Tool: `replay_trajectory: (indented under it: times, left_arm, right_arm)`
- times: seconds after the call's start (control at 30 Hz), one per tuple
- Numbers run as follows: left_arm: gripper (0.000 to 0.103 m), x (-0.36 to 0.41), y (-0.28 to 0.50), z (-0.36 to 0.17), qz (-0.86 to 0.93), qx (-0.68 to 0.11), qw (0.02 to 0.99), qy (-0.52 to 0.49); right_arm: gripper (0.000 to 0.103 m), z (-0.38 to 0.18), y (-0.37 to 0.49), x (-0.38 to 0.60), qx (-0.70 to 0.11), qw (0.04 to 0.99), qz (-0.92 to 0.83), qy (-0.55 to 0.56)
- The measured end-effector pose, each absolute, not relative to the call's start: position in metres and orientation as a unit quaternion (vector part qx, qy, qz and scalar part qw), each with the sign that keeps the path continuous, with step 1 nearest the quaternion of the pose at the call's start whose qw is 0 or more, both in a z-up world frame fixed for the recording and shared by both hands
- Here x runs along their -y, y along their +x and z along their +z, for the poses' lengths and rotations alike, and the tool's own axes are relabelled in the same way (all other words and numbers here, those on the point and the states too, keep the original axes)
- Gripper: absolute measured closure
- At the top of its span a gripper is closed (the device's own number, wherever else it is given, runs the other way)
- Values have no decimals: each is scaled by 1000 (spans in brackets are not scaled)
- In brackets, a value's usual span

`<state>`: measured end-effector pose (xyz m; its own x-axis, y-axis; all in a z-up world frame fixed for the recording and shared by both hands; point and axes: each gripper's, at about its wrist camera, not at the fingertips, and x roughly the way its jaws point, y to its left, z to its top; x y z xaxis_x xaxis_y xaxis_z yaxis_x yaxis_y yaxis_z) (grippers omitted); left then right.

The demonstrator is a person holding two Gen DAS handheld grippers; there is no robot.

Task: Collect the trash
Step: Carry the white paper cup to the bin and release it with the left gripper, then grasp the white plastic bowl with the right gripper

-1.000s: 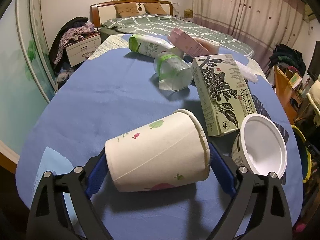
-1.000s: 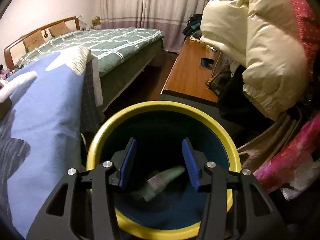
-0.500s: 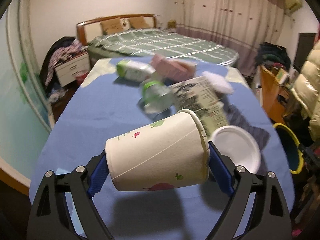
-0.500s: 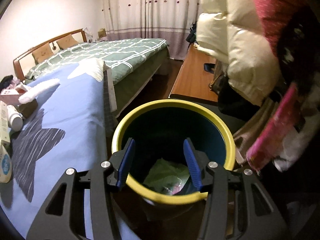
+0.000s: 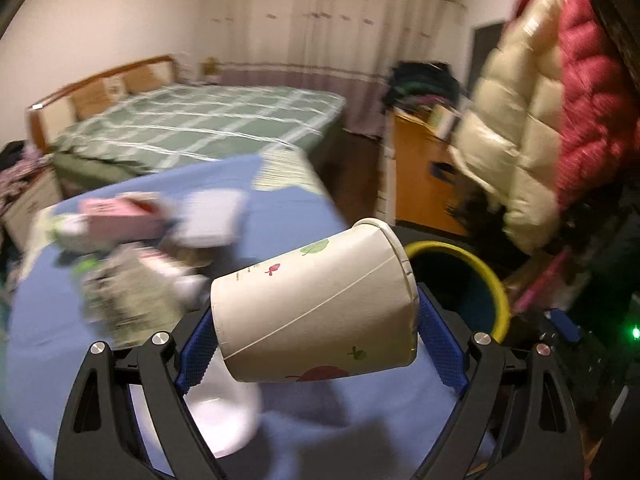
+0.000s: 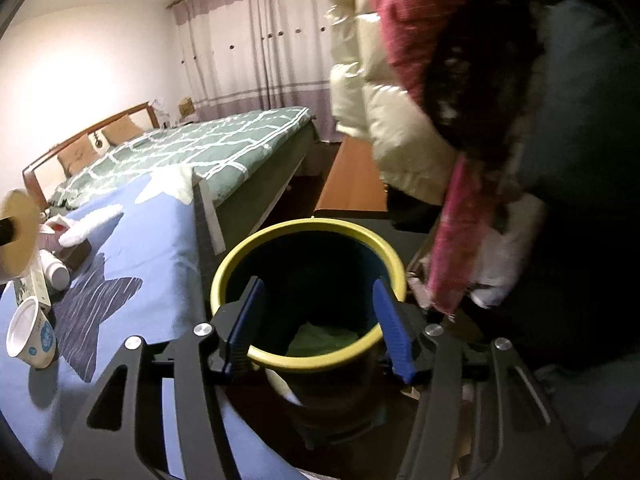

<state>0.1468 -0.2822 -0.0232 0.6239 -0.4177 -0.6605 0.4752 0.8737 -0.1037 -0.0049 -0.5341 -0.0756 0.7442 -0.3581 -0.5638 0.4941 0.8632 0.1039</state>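
My left gripper (image 5: 316, 336) is clamped on a white paper cup (image 5: 316, 308), held sideways with its open mouth to the right, blue pads (image 5: 196, 348) pressing base and rim. The cup is lifted off the blue tablecloth (image 5: 280, 208), its rim just in front of the yellow-rimmed trash bin (image 5: 480, 268) off the table's right edge. Behind it the left view is blurred: a pink box (image 5: 116, 216) and a smeared pile of cartons. My right gripper (image 6: 320, 320) hangs over the bin (image 6: 308, 232), jaws apart and holding nothing, fingers straddling the near rim. Green trash (image 6: 324, 338) lies in the bin's bottom. On the table in the right view: a small white cup (image 6: 30, 336) on its side, a white bottle (image 6: 54, 270), a carton partly hidden. Puffy cream and red jackets (image 6: 380, 100) hang above the bin.
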Motion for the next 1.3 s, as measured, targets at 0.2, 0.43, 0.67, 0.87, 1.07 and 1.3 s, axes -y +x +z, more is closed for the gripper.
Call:
replay_trajectory:
  times: [0.2, 0.43, 0.67, 0.87, 1.07, 1.3]
  left_arm:
    - [15, 374, 161, -47, -308, -383, 868, 72]
    - [15, 450, 181, -89, -324, -417, 842, 109]
    - [12, 490, 196, -121, -324, -437, 829, 128]
    - [8, 479, 197, -115, -322, -438, 831, 115]
    - [5, 423, 177, -63, -322, -388, 859, 90]
    - [5, 300, 154, -14, -271, -335, 902, 45]
  right_arm:
    - [49, -78, -27, 549, -268, 921, -245, 143]
    - [48, -83, -33, 557, -267, 918, -250, 156]
    - [47, -86, -34, 560, -268, 916, -251, 163]
    - [46, -87, -30, 561, -272, 916, -247, 162]
    - [45, -91, -19, 549, -281, 919, -230, 156]
    - [45, -93, 6, 514, -296, 928, -179, 136]
